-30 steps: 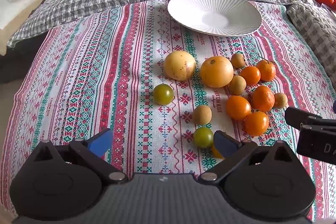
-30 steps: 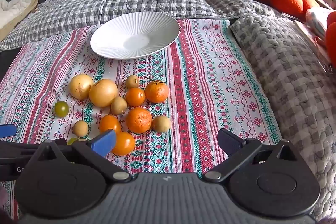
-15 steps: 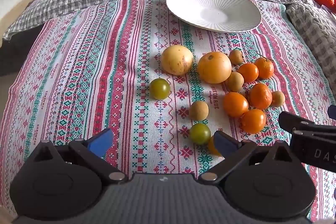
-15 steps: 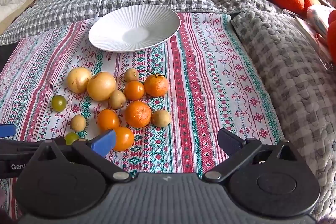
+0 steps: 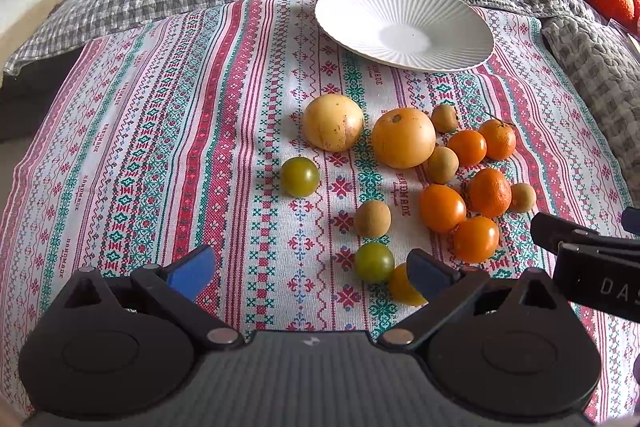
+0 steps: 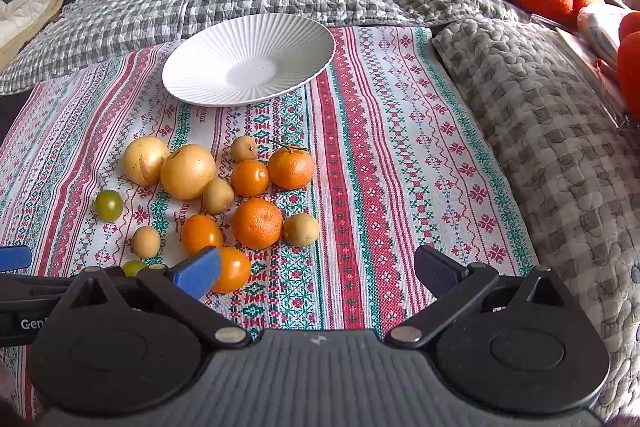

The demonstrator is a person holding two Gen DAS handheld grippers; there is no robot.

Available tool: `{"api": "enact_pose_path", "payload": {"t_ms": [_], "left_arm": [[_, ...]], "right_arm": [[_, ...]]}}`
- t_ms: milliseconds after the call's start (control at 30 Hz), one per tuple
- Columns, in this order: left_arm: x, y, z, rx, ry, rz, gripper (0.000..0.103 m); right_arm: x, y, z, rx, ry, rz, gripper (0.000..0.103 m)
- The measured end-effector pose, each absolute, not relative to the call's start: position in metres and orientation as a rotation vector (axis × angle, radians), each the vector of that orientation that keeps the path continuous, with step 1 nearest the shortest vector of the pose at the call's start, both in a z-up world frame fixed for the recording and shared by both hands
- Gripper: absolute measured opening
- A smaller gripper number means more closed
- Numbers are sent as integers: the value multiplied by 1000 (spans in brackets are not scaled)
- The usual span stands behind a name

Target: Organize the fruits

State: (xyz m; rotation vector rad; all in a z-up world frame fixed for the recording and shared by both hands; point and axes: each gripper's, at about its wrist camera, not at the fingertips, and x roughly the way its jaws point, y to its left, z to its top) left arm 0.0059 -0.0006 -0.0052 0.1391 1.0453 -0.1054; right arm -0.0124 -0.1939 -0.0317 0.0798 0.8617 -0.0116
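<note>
Orange round fruit (image 6: 230, 269) lies just past the spread, empty right gripper (image 6: 318, 273), at ten o'clock; left gripper (image 5: 310, 273), likewise spread, hovers beside.

Black ribbed left gripper (image 5: 310, 273) body, blue-padded jaws (silver pivot screws)

"HANDMADE" woven along the striped cloth (image 5: 200, 131), "DAS" on the right gripper (image 5: 592, 267) at 3 o'clock, "Gen" on the left gripper (image 6: 24, 307) at 9 o'clock
</note>
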Motion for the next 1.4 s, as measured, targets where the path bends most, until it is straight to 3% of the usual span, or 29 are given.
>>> {"api": "enact_pose_path", "payload": {"t_ms": [1400], "left_arm": [[4, 0, -5, 127, 1036, -109, 95]], "right_arm": [[-11, -191, -31, 76, 847, -35, 103]]}}
